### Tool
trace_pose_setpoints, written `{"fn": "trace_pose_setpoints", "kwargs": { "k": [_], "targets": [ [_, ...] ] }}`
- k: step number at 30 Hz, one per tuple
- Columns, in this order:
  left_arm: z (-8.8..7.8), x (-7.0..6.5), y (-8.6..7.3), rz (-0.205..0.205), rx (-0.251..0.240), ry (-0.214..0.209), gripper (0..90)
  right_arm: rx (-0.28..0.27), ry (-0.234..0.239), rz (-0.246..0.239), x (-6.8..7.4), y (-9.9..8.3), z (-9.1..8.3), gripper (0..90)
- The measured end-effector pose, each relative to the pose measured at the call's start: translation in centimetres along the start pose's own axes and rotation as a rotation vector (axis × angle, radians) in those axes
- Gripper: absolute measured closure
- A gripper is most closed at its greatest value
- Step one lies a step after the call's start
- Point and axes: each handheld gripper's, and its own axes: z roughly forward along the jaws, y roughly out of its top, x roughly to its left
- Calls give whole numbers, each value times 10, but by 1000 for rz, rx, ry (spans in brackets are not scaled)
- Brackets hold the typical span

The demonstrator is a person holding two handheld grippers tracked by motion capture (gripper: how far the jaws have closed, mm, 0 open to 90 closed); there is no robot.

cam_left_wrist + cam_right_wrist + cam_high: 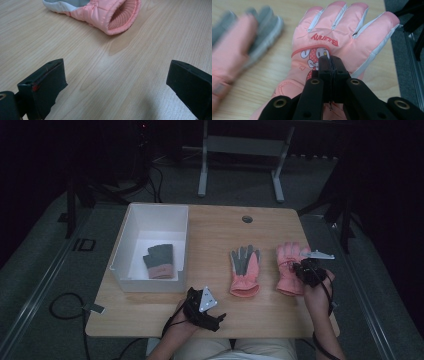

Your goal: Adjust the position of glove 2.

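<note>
Two pink gloves lie flat on the wooden table (215, 235). The middle glove (245, 270) is palm up with grey fingers, and its open cuff (105, 12) faces my left gripper. My left gripper (220, 319) (117, 82) stands open near the table's front edge, with bare wood between its jaws. The right glove (286, 255) (342, 27) lies back up with a cartoon print. My right gripper (298, 268) (330, 62) is shut on the back of this glove, near the print. The middle glove (239, 42) shows blurred to its left.
A white box (150, 212) stands at the table's left and holds a folded grey and pink glove pair (160, 261). A round cable hole (247, 219) sits near the far edge. The table's right edge is close to the right glove.
</note>
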Motion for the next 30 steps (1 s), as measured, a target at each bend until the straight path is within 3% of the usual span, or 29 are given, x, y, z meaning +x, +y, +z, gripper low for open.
{"fn": "trace_pose_setpoints", "kwargs": {
  "k": [8, 16, 24, 30],
  "targets": [
    [1, 0, 0, 0, 2, 1, 21, -79, 18, 50, 30, 39, -37, 885],
    [-1, 1, 0, 1, -3, 4, 21, -123, 88, 47, 74, 65, -50, 885],
    [-1, 2, -1, -5, -4, 2, 21, -111, 146, 24, 120, 68, -41, 884],
    [-1, 0, 0, 3, -6, -3, 21, -56, 143, 4, 136, 58, -22, 885]
  ]
}}
